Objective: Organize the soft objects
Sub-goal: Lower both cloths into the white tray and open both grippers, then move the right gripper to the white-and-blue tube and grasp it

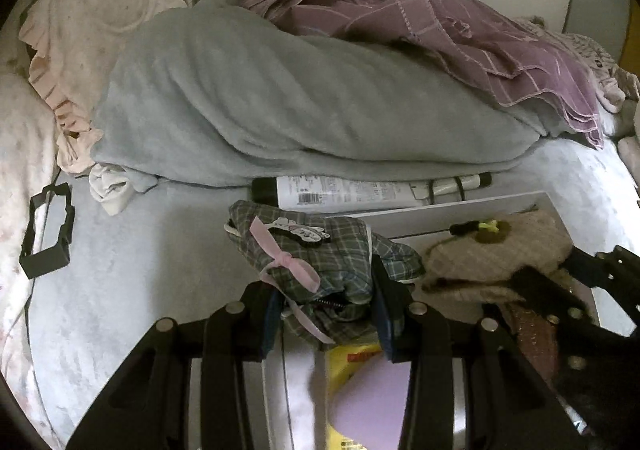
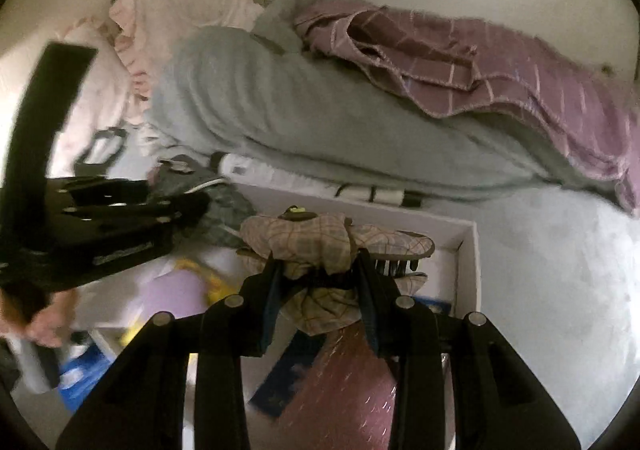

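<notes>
Soft pouches were held above the white box (image 2: 468, 250): my left gripper (image 1: 328, 314) clamped the green plaid pouch (image 1: 320, 250), my right gripper (image 2: 316, 290) the beige one (image 2: 312, 242). Next, I judged, lowering and release.

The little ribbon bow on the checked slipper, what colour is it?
Pink. The bow on the slipper shows best in the left wrist view.

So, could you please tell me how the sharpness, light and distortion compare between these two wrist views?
Left wrist view: mostly sharp, the label on the white tube almost legible, dim flat light, edges bowed by the fisheye. Right wrist view: softer overall; the left claw and the hand behind it smear with motion blur, the grey blanket looks hazy, and the same fisheye curving shows.
</notes>
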The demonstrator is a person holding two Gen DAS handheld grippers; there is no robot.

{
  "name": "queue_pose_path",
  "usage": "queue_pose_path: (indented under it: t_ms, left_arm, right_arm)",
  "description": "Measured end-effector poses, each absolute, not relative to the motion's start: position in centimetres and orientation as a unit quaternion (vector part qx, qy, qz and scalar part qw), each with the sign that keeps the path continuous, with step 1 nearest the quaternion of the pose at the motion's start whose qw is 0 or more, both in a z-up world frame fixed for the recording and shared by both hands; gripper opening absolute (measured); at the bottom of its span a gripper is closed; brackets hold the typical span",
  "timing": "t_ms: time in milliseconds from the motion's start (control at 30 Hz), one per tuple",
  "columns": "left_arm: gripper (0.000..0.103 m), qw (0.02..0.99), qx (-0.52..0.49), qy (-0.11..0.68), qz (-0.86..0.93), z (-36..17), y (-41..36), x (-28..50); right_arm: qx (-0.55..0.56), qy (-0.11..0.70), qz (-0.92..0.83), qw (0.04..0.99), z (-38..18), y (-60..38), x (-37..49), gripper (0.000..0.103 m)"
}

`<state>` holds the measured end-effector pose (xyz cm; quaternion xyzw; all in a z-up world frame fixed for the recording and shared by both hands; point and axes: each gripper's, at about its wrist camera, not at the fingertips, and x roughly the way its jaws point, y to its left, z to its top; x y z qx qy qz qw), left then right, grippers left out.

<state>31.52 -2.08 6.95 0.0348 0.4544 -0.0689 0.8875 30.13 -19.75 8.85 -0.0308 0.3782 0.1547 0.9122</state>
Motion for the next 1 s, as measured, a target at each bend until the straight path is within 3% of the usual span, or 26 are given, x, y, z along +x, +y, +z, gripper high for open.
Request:
queue_pose_path:
  t_ms: [167, 433, 633, 1000]
  left_arm:
    - [0.058, 0.883, 0.019, 0.461, -0.087, 7.3, -2.0, 30.0]
    - [0.061, 0.912, 0.021, 0.401, -0.078, 11.8, -2.0, 24.7]
    - [0.075, 0.93, 0.038, 0.358, -0.074, 14.3, -2.3, 18.3]
    - [0.075, 0.9, 0.046, 0.426, -0.077, 9.7, -0.6, 9.8]
  right_arm:
    - [-0.052, 0.416, 0.142, 0.896, 7.3, -19.8, 30.1, 0.041]
    - [0.083, 0.377, 0.181, 0.904, 11.2, -24.7, 26.6, 0.062]
    - [0.061, 0.34, 0.214, 0.914, 14.4, -25.9, 21.1, 0.07]
    - [-0.002, 0.362, 0.24, 0.901, 11.7, -27.7, 12.1, 0.074]
